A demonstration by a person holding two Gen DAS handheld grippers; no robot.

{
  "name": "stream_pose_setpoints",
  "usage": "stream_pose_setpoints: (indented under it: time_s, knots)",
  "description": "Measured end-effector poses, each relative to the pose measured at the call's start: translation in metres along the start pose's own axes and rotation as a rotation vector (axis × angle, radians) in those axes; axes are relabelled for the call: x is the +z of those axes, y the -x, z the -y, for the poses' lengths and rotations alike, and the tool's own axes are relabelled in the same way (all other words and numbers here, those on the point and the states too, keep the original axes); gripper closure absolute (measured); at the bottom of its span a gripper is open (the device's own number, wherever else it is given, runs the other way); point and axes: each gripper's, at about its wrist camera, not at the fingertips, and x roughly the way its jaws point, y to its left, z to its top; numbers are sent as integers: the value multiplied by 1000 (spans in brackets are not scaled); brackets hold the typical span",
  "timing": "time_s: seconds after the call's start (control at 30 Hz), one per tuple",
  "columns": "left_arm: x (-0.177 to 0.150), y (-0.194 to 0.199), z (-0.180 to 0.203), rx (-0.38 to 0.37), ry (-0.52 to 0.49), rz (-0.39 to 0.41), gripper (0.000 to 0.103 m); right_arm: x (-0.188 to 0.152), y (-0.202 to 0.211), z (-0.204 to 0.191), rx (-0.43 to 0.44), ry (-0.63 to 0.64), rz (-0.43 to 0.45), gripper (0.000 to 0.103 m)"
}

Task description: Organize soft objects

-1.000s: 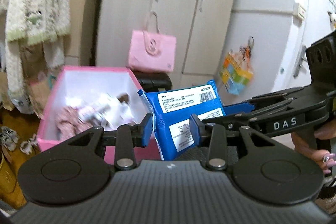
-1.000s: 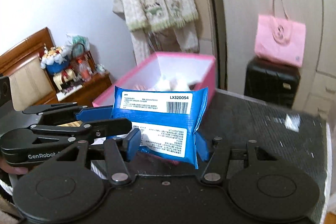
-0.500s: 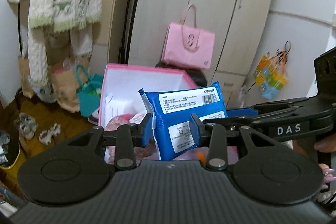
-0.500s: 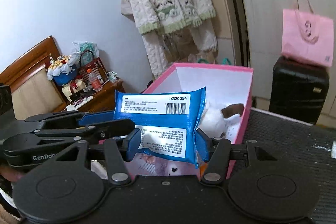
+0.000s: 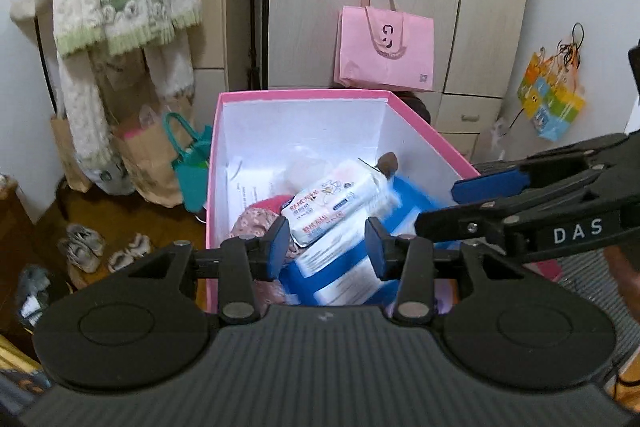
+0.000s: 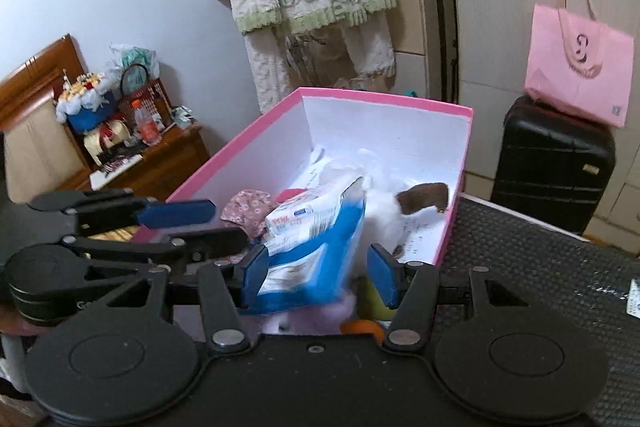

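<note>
A pink box [image 5: 300, 93] stood at the far left edge of the dark surface [image 6: 520, 267], and both tongs were pointed down into it. A blue pack of wipes [image 6: 316, 267] was seen blurred and tilted inside the near end of the box, its long axis slanting up and away, just below both tongs. The left tongs [image 5: 326, 247] had just been opening; nothing was pressed between them. The right tongs [image 6: 318, 271] were held apart, with the pack against one pad only and nearer to them. A white tissue pack [image 5: 336, 203], a floral cloth [image 5: 256, 219] and a white plush were already lying in the box.
</note>
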Motion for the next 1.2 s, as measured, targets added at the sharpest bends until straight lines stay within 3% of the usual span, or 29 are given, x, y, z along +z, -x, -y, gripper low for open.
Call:
stream_pose_setpoints:
  time_s: [0.37, 0.7, 0.8, 1.1, 1.2]
  knots:
    - [-1, 19, 6, 7, 15, -16, 43, -14, 36, -7, -21, 55, 53, 42]
    - [0, 55, 25, -31, 2, -10, 41, -26, 83, -22, -72, 99, 85, 41]
    - [0, 67, 31, -37, 2, 8, 40, -31, 102, -23, -94, 103, 105, 34]
    - [-8, 93, 48, -54, -2, 55, 38, -51, 138, -18, -181, 87, 185, 33]
    - [-10, 101, 54, -52, -10, 83, 25, -56, 147, -19, -193, 87, 212, 32]
